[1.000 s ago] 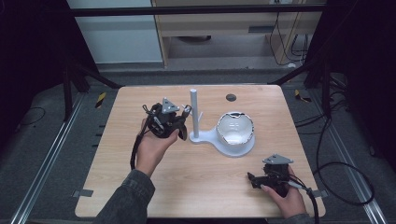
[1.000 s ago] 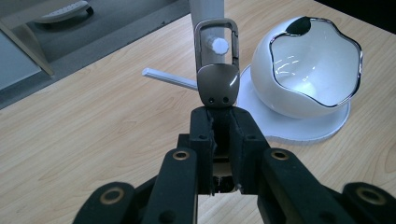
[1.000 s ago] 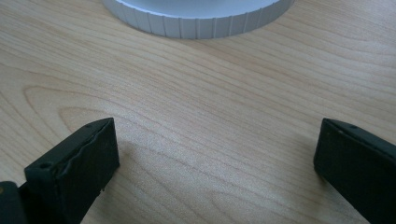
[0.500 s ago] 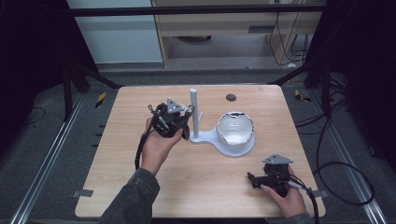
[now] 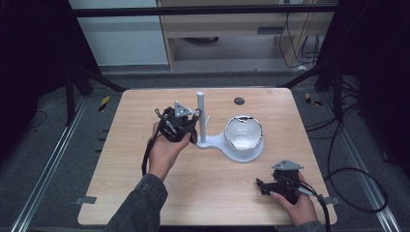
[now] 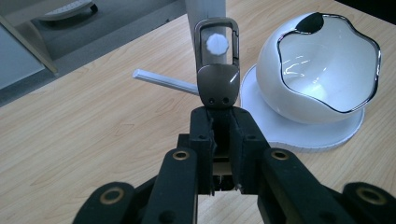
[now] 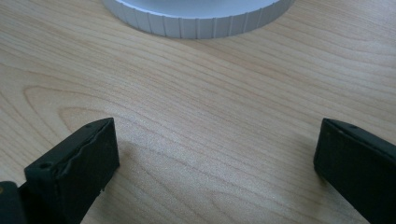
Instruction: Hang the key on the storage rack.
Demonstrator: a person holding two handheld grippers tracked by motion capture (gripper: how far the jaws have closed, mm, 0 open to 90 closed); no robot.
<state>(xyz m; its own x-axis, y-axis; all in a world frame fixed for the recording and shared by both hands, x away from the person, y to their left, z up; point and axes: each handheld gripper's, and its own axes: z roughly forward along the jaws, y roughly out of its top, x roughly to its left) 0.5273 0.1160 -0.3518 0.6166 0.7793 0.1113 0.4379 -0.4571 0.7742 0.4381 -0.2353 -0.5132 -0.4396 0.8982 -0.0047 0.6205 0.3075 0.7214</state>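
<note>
The left gripper (image 6: 224, 140) has its jaws clamped on the base of a dark bronze metal carabiner clip (image 6: 217, 70), whose loop surrounds the round tip of a white peg (image 6: 217, 44) on the white stand's upright post (image 5: 201, 116). Beside it sits a glossy white wavy-rimmed bowl (image 6: 322, 79). The right gripper (image 7: 215, 158) rests low over the light wooden table (image 7: 196, 116), jaws wide apart, near the stand's ribbed round base (image 7: 196, 16).

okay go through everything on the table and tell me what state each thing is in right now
Left gripper: shut on the carabiner, held at the stand.
Carabiner: upright, its loop around a white peg tip.
Stand: upright on its white base.
Bowl: empty, tilted, sitting on the base.
Right gripper: open, holding nothing, low over the table.
</note>
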